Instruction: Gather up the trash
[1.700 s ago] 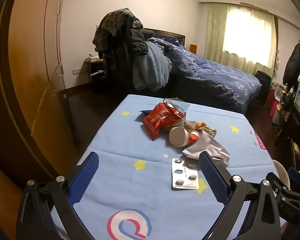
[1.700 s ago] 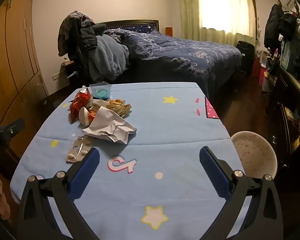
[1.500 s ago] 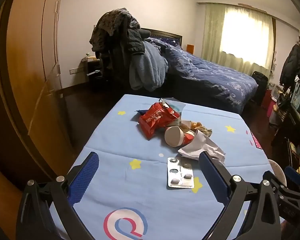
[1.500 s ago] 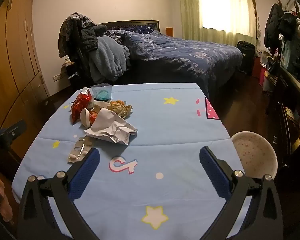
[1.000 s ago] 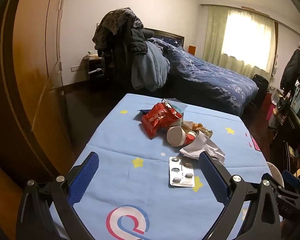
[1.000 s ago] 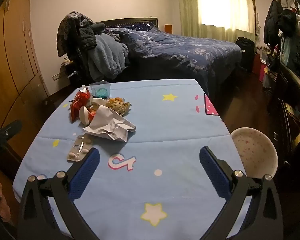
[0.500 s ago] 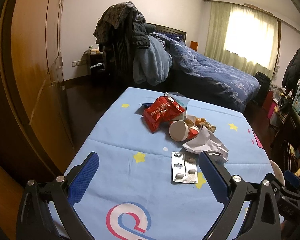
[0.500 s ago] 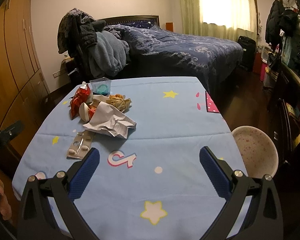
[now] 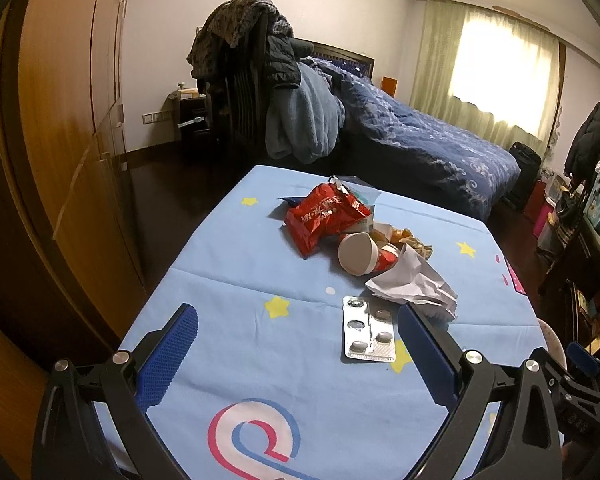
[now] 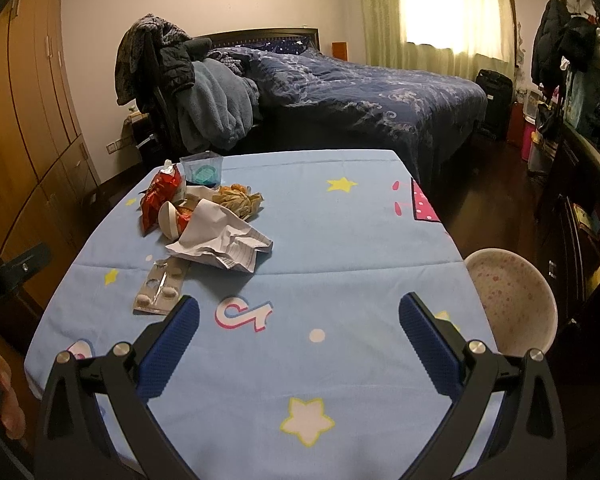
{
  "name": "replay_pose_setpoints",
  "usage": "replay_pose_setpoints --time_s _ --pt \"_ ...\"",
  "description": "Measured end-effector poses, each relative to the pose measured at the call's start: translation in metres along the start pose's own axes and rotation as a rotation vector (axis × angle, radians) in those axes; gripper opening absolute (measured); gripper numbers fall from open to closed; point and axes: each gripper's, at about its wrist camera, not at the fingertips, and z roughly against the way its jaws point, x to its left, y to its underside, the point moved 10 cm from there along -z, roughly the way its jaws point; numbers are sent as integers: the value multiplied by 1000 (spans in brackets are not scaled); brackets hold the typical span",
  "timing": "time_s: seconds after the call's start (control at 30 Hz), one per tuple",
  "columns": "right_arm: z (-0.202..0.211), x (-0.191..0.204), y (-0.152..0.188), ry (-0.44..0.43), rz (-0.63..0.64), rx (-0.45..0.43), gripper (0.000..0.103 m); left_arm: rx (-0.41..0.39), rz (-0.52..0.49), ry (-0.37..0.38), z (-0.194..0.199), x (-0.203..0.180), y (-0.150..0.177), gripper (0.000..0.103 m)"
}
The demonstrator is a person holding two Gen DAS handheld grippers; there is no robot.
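Your left tool (image 9: 298,330) and right tool (image 10: 299,320) are spread, holding nothing; paper (image 10: 220,242) hides part of the cup (image 10: 168,219).

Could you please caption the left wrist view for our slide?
Open left gripper hovers before a pill sheet, crumpled paper and red snack bag on a blue tablecloth.

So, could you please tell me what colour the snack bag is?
The snack bag is red with white lettering, clearest in the left wrist view.
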Motion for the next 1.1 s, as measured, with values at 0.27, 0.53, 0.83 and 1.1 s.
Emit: replay_pose_setpoints --time_s 0.27,0.53,0.83,1.1 --pt "2 1 -1 0 9 -6 100 10 8 5 0 0 6 99" --pt "6 4 -3 -12 5 -16 100 16 12 11 0 -1 4 99" --pt "6 6 -4 -9 3 -17 100 21 15 13 1 -2 4 99" --pt "6 5 -4 -7 3 -18 100 22 20 16 3 -5 5 99"
